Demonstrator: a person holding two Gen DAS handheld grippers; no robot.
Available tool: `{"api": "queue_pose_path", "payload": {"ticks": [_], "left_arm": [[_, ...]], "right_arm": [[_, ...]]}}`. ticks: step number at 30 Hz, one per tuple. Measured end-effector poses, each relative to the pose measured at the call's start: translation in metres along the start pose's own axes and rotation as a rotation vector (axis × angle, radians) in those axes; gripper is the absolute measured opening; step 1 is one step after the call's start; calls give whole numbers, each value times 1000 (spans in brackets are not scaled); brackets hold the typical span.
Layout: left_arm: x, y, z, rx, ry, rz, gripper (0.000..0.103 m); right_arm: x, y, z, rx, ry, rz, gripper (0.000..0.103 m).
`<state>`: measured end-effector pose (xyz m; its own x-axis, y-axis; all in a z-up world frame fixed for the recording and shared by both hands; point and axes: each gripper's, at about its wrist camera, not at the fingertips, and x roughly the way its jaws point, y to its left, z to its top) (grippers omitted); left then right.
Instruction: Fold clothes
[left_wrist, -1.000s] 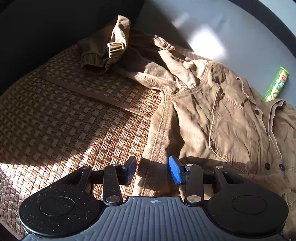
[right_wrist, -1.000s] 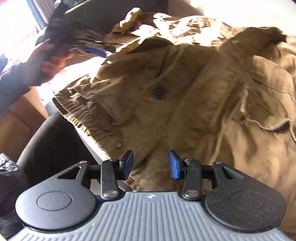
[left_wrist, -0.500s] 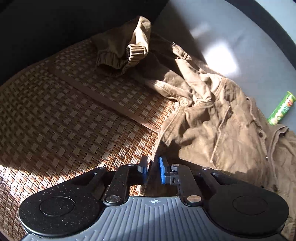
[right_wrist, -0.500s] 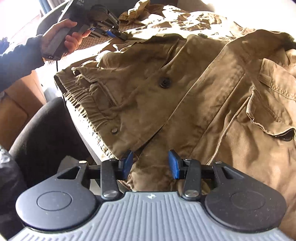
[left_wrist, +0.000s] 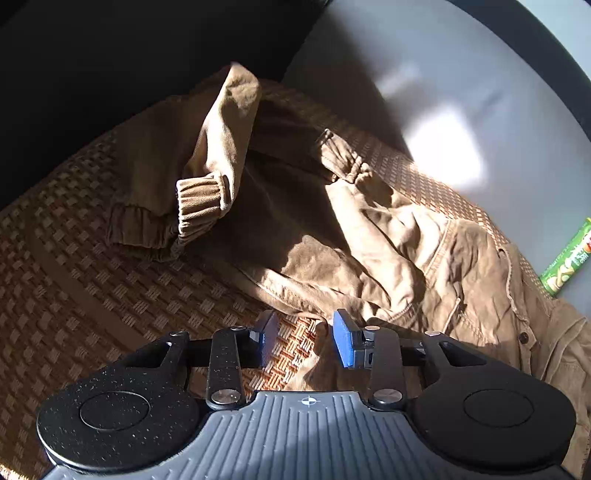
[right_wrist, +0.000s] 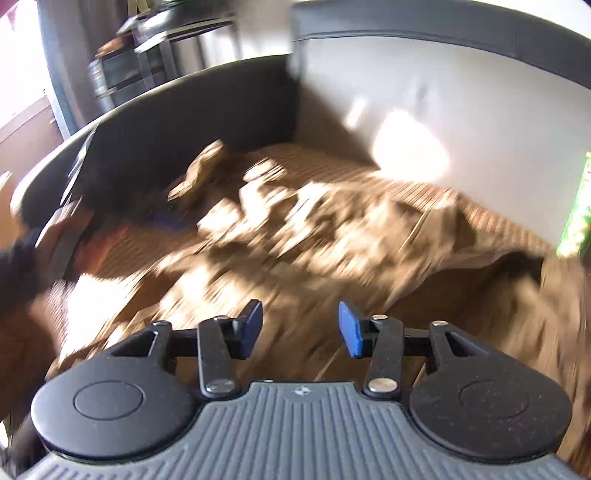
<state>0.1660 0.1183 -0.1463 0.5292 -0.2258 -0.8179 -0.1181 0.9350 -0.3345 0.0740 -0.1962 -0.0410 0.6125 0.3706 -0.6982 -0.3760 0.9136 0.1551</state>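
both wrist views close, angled down over the same jacket (left_wrist: 424, 258) and mat (left_wrist: 92, 295)

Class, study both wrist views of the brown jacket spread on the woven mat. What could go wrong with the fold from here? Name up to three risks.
1. The left gripper has its fingers opening with only the jacket edge between them, not pinched, so the hem may slip out.
2. The ribbed cuff lies bunched on its sleeve; folding over it could trap a lump.
3. The green can sits close beside the jacket and might get swept or knocked.
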Motion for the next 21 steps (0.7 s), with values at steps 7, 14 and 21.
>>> {"api": "queue_pose_path", "payload": {"ticks": [7,14,21], "left_arm": [[34,7,16,-56,-21,-77,52],[39,10,15,-79,-70,-137,52],[38,14,12,-88,-92,-171,52]], "right_arm": [[121,-75,94,154,23,-30,57],[221,-58,138,130,85,87,62],[288,-32,144,-29,262,96,58]]}}
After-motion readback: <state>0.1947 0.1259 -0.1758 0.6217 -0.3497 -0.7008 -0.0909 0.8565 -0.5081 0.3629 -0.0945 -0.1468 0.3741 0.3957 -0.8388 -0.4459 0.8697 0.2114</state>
